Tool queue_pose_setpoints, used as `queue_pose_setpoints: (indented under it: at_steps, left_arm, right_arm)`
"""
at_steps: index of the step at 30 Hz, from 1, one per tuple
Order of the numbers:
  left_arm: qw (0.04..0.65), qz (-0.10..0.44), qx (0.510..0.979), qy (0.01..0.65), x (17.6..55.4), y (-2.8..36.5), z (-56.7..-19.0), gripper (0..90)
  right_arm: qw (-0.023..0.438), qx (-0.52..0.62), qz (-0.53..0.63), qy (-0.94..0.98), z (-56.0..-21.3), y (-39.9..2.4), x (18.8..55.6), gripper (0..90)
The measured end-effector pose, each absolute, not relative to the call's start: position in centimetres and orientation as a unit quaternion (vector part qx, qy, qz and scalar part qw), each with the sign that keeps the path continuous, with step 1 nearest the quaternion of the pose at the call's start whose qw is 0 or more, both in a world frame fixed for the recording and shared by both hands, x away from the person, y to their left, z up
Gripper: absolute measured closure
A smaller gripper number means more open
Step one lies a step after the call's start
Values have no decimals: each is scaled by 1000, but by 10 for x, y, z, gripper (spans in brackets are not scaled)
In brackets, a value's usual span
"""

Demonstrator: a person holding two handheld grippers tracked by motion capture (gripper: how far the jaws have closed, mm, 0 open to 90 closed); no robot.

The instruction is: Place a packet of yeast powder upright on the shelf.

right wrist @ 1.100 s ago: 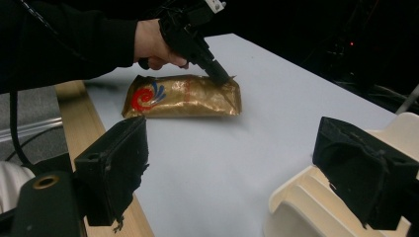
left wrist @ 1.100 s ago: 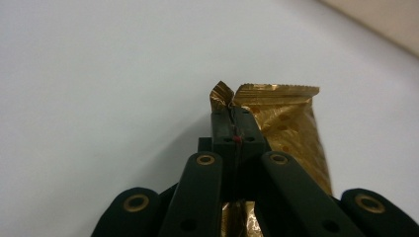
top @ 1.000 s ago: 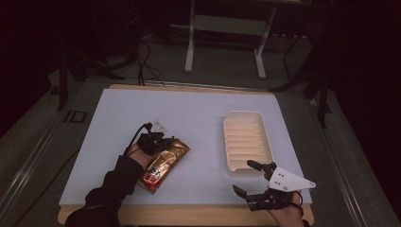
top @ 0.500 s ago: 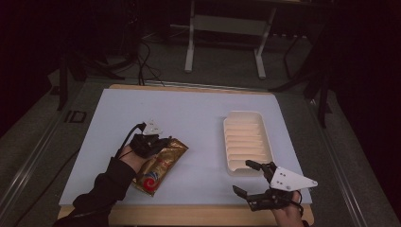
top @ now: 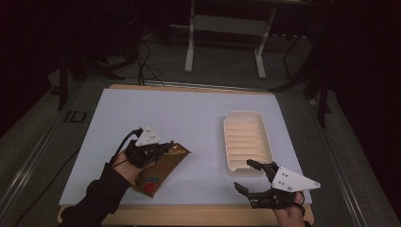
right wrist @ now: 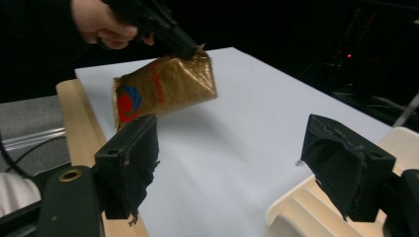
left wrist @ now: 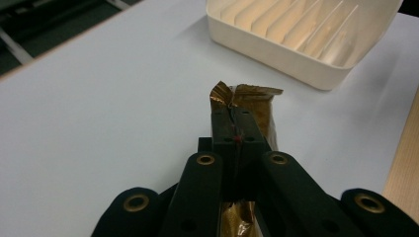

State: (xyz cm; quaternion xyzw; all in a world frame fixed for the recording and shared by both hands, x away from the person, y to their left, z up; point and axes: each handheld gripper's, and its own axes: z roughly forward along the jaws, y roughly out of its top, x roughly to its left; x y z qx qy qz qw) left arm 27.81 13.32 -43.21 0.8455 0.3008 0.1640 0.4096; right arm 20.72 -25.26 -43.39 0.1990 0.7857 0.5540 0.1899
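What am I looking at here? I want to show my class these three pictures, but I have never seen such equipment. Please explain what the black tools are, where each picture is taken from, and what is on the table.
A person sits at a table with a white top, holding a hand-held black gripper in each hand. Each gripper has two jaws that pinch.

The high view looks down from above. The other two come from small cameras riding on the grippers, looking along their jaws.

The left gripper is shut on the top edge of a gold snack bag. In the right gripper view the bag hangs tilted from those jaws, seemingly lifted.

The right gripper is open and holds nothing. Beside it stands a cream ribbed tray, empty.
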Motion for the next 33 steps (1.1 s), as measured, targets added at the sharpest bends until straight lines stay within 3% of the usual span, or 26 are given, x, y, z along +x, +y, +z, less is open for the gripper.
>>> queue_pose_setpoints:
  at_steps: [15, 24, 33]
  left_arm:
    - [496, 189, 798, 287, 255, 137, -399, 900]
    - [562, 178, 757, 280, 252, 128, -400, 900]
    - [612, 177, 719, 279, 251, 120, -401, 900]
  right_arm:
    - [204, 175, 553, 789, -412, -247, 205, 257]
    - [248, 158, 540, 789, -404, -241, 213, 170]
    - [190, 220, 537, 792, -400, -230, 232, 104]
